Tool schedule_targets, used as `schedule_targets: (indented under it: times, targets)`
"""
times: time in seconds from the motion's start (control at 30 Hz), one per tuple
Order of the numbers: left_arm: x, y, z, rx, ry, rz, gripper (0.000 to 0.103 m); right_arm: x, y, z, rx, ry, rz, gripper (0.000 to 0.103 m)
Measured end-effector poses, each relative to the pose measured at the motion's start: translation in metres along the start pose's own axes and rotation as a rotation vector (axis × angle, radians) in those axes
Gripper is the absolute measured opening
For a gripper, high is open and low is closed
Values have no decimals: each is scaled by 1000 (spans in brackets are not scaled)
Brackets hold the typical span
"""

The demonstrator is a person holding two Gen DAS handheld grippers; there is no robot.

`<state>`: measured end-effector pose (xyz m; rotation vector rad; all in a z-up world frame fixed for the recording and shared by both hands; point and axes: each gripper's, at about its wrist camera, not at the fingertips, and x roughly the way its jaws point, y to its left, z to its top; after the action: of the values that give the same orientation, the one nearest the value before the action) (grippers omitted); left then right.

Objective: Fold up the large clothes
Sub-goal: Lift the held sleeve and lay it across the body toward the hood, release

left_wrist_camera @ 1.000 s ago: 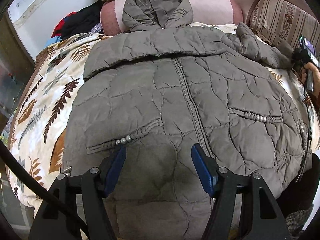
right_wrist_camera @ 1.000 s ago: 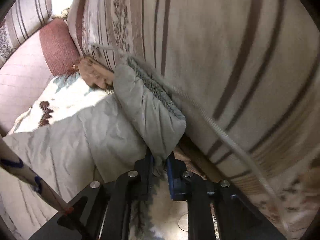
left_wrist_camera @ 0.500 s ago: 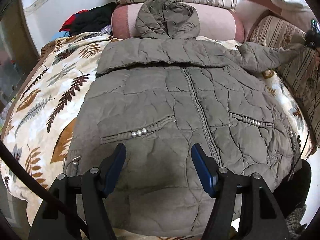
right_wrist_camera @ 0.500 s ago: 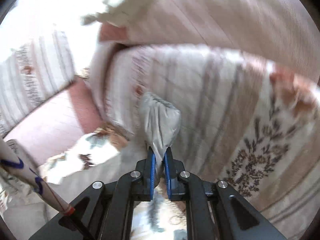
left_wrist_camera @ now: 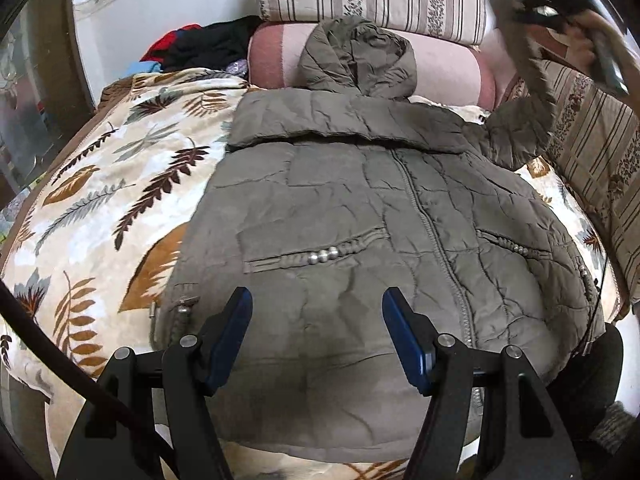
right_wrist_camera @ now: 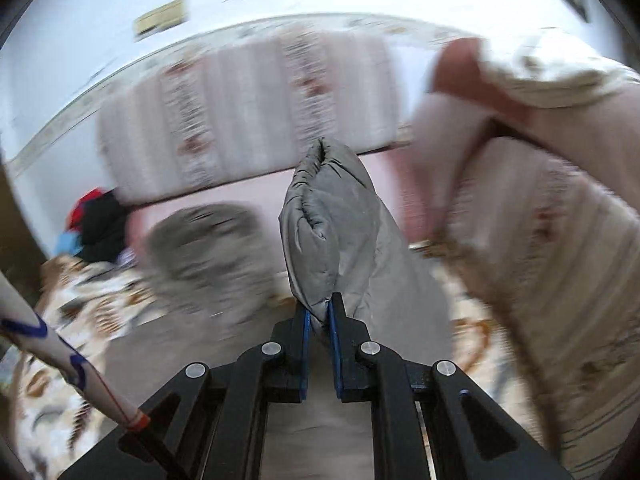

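**Olive puffer jacket, one sleeve folded, the other in the air**

Olive quilted fabric fills the left wrist view: a hooded puffer jacket (left_wrist_camera: 384, 216) lies front up on a leaf-print blanket (left_wrist_camera: 100, 208), zip closed, hood resting against a pink bolster (left_wrist_camera: 452, 72) at the far end. The left gripper (left_wrist_camera: 316, 320) hovers over the near hem with its blue fingers spread wide, holding nothing. On the left side the sleeve already lies folded across the chest, its edge running as a straight line below the collar. At the far right the other sleeve (left_wrist_camera: 520, 120) rises off the bed, pulled up by the right gripper (left_wrist_camera: 544, 4), which shows only as a dark blurred shape near the top corner.

From the right wrist view, the right gripper's fingers (right_wrist_camera: 305, 334) are pinched together on the sleeve cuff (right_wrist_camera: 324, 220), which bulges upward between them. The background is smeared by motion.

By my reading, the fold is at an early stage: the second sleeve has to come across the chest, then the body needs doubling over. Room is uneven. Striped cushions (left_wrist_camera: 592, 168) crowd the right edge close to the raised sleeve, while the blanket offers open ground to the left. The near hem hangs at the bed's edge.
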<state>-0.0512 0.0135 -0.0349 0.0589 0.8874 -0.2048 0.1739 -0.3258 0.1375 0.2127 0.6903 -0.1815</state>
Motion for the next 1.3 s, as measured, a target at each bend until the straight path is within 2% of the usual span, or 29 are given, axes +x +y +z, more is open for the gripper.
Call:
schedule_targets:
  times: [0.27, 0.4, 0.5, 0.67, 0.8, 1.0, 1.2, 1.3]
  targets:
    - [-13, 17, -6, 27, -73, 34, 67, 69, 160, -54, -179, 142, 174, 9]
    - [-8, 29, -7, 15, -85, 32, 68, 107, 221, -88, -262, 218, 201, 9]
    - [1, 39, -10, -11, -62, 25, 68, 138, 247, -111, -309, 268, 185, 9]
    - [19, 56, -12, -60, -21, 13, 68, 182, 267, -144, -338, 354, 190, 9]
    - [28, 62, -14, -75, -2, 8, 68, 199, 275, -161, -356, 396, 200, 10]
    - [36, 65, -13, -92, 21, 6, 68, 199, 272, -169, -352, 426, 244, 10]
    - [31, 61, -12, -93, 18, 27, 68, 181, 274, -181, -389, 421, 279, 10]
    - [28, 59, -12, -100, 23, 33, 68, 179, 277, -182, -416, 405, 257, 12]
